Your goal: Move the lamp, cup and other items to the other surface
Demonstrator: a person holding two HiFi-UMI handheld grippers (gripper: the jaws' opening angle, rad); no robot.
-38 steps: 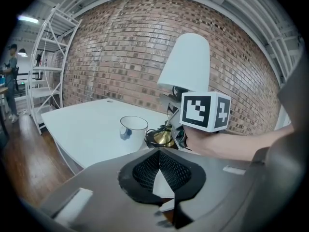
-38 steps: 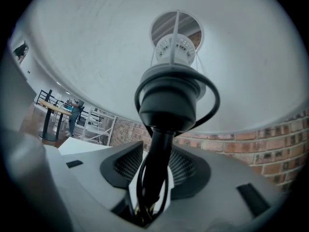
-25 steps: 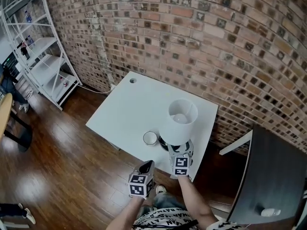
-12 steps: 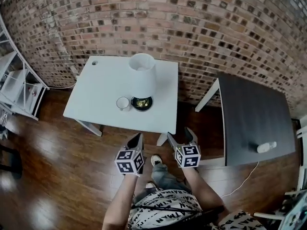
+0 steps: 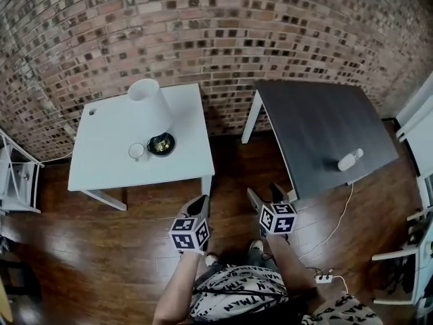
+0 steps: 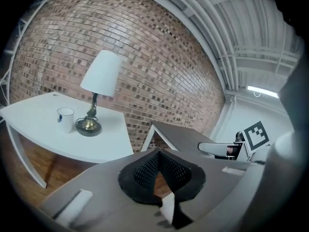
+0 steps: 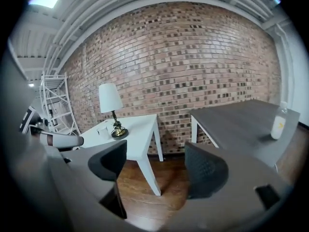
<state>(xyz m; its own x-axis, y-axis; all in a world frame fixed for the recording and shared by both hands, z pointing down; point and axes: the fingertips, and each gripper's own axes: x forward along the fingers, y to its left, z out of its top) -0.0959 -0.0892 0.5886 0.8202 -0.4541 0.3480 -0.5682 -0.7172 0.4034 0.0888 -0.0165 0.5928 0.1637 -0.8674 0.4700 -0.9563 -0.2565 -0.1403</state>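
On the white table [image 5: 101,171] at left, the lamp [image 5: 150,107] is seen with the cup [image 5: 137,151] just beside its base. The left gripper [image 5: 201,202] is held out low over the wood floor [image 5: 95,249], forearm extended, jaws closed together with nothing between them. The right gripper [image 5: 266,195] is held alongside it, pointed forward and slightly down, jaws wide apart and empty. A white bottle [image 5: 350,159] lies on the dark table [image 5: 311,120] at right.

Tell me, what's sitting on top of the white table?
A lamp with a white shade and a small white cup beside its base. From above, the shade hides the lamp's stem.
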